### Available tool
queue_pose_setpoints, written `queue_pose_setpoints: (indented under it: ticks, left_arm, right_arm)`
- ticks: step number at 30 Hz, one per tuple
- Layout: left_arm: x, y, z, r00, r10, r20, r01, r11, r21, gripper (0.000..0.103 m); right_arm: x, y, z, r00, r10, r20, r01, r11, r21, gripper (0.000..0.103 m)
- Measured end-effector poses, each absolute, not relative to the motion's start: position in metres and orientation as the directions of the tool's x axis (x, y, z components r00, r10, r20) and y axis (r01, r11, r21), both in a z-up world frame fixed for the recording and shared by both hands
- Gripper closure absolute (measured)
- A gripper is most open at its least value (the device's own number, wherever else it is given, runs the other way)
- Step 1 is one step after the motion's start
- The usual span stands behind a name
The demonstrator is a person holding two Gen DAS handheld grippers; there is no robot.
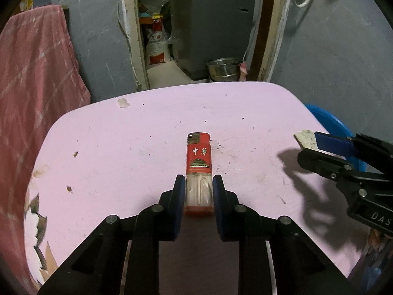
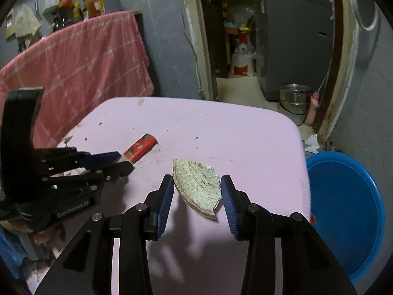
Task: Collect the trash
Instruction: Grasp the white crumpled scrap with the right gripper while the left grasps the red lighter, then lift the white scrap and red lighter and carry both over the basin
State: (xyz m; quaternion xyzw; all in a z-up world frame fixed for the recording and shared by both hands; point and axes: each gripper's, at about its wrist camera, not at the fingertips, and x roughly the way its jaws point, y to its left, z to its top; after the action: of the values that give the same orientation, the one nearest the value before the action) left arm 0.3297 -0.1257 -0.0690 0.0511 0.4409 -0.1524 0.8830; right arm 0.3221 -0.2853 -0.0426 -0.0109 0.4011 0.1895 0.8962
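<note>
A red lighter [image 1: 198, 172] is pinched at its clear end by the left claw [image 1: 198, 191]; so shallow a hold could let it slip. A shard [image 2: 196, 186] is gripped by the right claw [image 2: 197, 193], with a blue basin [image 2: 343, 211] to that claw's right.

The left gripper [image 2: 127, 162] covers the lighter's [image 2: 141, 148] clear end. The blue basin [image 1: 330, 125] sits mostly behind the pink table [image 1: 147, 123]. Sack [image 1: 157, 46] print is unreadable.

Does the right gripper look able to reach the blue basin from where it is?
Probably yes. The right gripper, shut on the pale shard, hangs near the table's edge, and the blue basin sits just beyond with nothing between.
</note>
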Motion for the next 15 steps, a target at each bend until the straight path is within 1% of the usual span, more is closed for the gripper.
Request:
queue_pose_setpoints:
  ticks: [5,9,13,15]
  left_arm:
    - [0.319,-0.129,-0.060,0.592,-0.257,-0.764,0.294,0.951,-0.092,0.084]
    - [0.302,-0.134,-0.044,0.656,-0.296,-0.695,0.276,0.950,-0.144,0.084]
    - [0.285,-0.146,-0.026,0.717,-0.319,-0.620,0.287,0.945,-0.155,0.084]
    - [0.278,-0.150,-0.016,0.748,-0.331,-0.575,0.292,0.943,-0.162,0.084]
  right_arm:
    - [0.310,-0.298,-0.035,0.648,0.341,-0.681,-0.327,0.932,0.155,0.066]
    - [0.294,-0.311,-0.024,0.708,0.332,-0.624,-0.302,0.940,0.158,0.066]
    - [0.278,-0.323,-0.009,0.766,0.321,-0.557,-0.282,0.946,0.159,0.066]
    - [0.268,-0.328,0.001,0.803,0.308,-0.510,-0.269,0.951,0.152,0.066]
